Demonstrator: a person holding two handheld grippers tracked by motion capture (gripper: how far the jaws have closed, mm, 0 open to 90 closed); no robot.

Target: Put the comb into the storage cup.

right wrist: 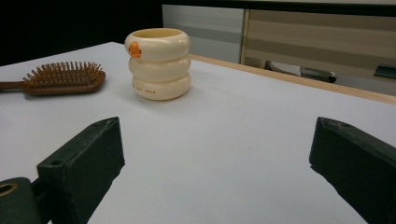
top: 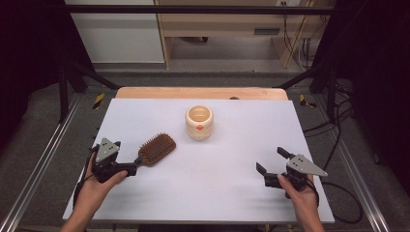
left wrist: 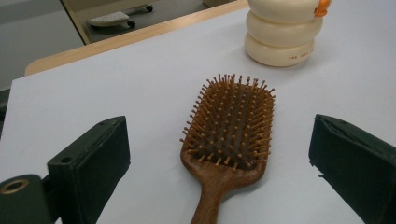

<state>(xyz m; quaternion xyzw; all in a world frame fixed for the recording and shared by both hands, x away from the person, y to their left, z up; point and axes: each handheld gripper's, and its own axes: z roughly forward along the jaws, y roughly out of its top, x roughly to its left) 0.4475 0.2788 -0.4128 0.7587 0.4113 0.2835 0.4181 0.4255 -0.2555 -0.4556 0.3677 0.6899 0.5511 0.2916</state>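
1. Left tool (top: 131, 169): jaws spread wide, nothing held. In the left gripper view they stand one on each side of the brush (left wrist: 231, 135) handle, apart from it on both sides.
2. Brush: lies flat on the tabletop (top: 232, 159), bristles up, handle toward the left tool, head angled toward the cup (top: 199, 122). In the high view the handle end sits right at the jaw tips; contact cannot be told.
3. Right tool (top: 273, 163): released, jaws wide, empty, over bare tabletop at the near right, well apart from brush and cup.
4. Cup: cream, ribbed, upright near the tabletop's middle, open top, small orange mark on its side. It stands beyond the brush head, apart from it.
5. Judgement: work in hand is a grasp on the brush handle by the left tool.
6. Risks:
   - Handle is narrow and rounded; off-centre closing could roll or pivot the brush out of the jaws.
   - A grip at the handle's far end leaves the heavy head to droop once lifted.
   - Pushing forward before closing could slide the brush toward the cup.
7. Hidden or unclear:
   - Handle end is cut off at the bottom of the left gripper view.
   - Cup's inside is not readable; small print near its base is too small.
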